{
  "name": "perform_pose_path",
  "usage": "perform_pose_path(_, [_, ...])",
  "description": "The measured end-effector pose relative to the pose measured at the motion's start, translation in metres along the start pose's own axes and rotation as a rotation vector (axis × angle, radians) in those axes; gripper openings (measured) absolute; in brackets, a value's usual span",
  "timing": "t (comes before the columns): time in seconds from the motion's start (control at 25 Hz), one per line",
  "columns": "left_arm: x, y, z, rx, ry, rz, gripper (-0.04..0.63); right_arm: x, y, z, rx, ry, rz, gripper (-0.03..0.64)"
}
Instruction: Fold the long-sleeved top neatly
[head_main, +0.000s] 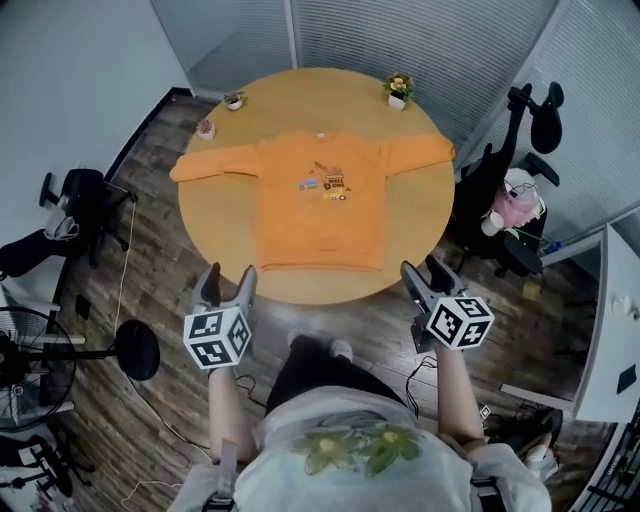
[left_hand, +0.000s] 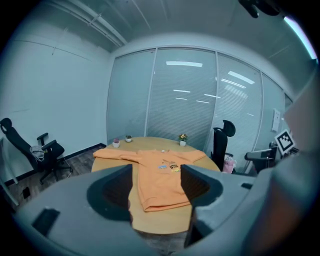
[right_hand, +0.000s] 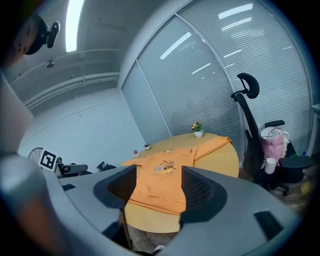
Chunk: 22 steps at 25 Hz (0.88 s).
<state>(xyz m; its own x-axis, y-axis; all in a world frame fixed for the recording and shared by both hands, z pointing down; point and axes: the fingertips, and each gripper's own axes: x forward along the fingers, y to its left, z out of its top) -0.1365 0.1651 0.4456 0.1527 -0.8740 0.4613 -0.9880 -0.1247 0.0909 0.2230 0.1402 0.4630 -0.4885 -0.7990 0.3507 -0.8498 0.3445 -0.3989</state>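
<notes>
Left tool (head_main: 226, 284) and right tool (head_main: 426, 272), in the head view, hover at 7 and 5 o'clock off the round table (head_main: 215, 235). The orange top (head_main: 320, 205) lies flat on it, sleeves spread.
Left gripper view: jaws apart, empty, top at 12 o'clock.
Right gripper view: the same.

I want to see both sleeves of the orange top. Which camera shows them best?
The head view: it looks down on the orange top, spread flat on the round table with both sleeves out. The left gripper view and right gripper view see it low and squashed, partly behind the open left tool and right tool.
</notes>
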Motion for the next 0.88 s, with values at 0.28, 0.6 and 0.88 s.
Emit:
perform_pose_path(0.28, [0.047,0.031,0.011,0.0,0.029,-0.045,0.284,0.035,-0.008,0.008,0.036,0.012,-0.055,0.272])
perform_pose_path(0.6, [0.101,0.063,0.05,0.033,0.036,-0.132,0.282,0.082,-0.009,0.034,0.075,-0.006,-0.154,0.272])
perform_pose_path(0.88, [0.142,0.064,0.037,0.053,0.107,-0.205,0.283,0.115,-0.019,0.025,0.136,0.02,-0.209,0.272])
